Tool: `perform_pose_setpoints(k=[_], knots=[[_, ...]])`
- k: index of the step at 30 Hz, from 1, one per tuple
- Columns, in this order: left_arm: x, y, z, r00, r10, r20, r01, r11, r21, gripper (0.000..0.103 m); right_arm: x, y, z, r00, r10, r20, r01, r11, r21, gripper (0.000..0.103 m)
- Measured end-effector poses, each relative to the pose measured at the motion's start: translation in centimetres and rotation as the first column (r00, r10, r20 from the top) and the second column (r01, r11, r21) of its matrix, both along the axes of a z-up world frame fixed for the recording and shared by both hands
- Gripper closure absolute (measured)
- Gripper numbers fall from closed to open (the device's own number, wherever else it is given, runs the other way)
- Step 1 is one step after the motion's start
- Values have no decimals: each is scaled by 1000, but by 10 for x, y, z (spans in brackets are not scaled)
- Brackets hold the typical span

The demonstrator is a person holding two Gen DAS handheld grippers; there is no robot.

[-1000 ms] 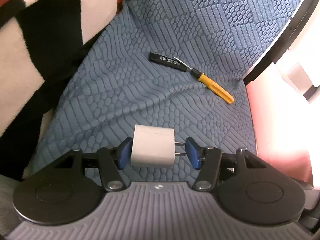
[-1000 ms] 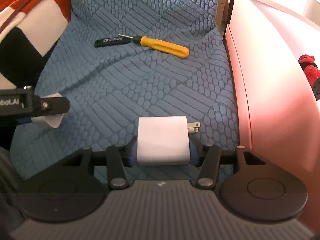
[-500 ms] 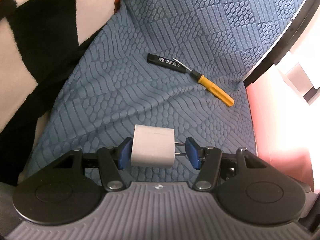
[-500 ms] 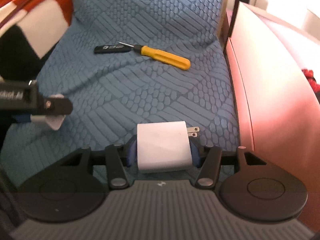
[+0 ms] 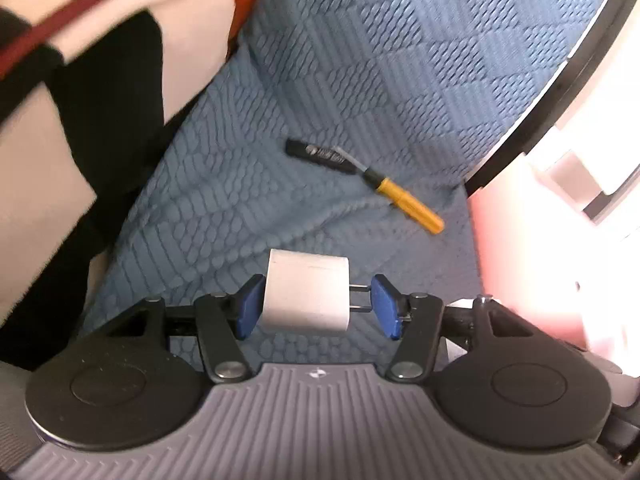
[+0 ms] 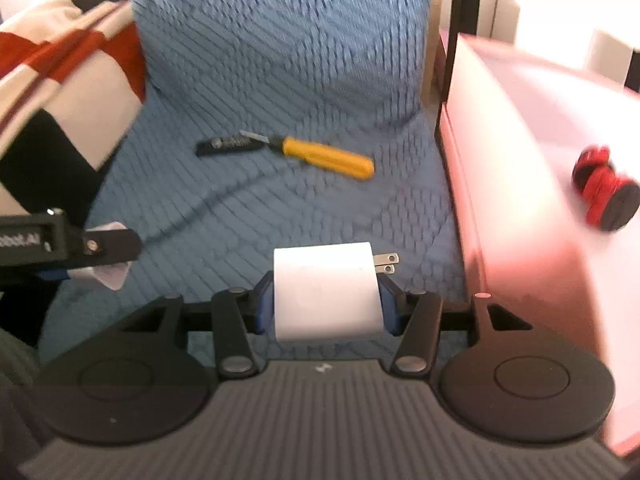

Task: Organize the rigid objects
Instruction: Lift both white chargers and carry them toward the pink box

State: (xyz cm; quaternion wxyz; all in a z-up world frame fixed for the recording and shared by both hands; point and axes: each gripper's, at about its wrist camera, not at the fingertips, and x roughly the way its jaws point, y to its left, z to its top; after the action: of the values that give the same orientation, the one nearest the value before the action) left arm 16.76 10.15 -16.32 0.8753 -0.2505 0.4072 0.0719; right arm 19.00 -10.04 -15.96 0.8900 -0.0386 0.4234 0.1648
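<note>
My left gripper is shut on a white plug adapter, one blue pad on its body, the other on its prongs, above the blue cushion. My right gripper is shut on a second white plug adapter, its prongs pointing right. The left gripper also shows in the right wrist view at the left edge. A yellow-handled screwdriver and a black stick-shaped object lie on the seat ahead; they also show in the left wrist view, screwdriver, black object.
A pink container stands right of the seat, with a red and black object on it. A red, white and black blanket lies on the left. The blue backrest rises behind.
Both grippers have lifted and pulled back with their adapters held; the screwdriver and black object sit farther away in view. The right view now shows more of the pink container.
</note>
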Motion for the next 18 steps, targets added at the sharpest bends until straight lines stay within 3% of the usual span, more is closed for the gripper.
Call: perform_pose_setpoints(k=[10,18], knots=[[-44,-8,61,996,44,76,-44,999,-3,40,-38,-11,91,991,58,118,-69,993,92,48],[-69,-19,99,993,27,117,-28,1000,5,40,-66,-25,126,987,62,148,-81,989,123,48]])
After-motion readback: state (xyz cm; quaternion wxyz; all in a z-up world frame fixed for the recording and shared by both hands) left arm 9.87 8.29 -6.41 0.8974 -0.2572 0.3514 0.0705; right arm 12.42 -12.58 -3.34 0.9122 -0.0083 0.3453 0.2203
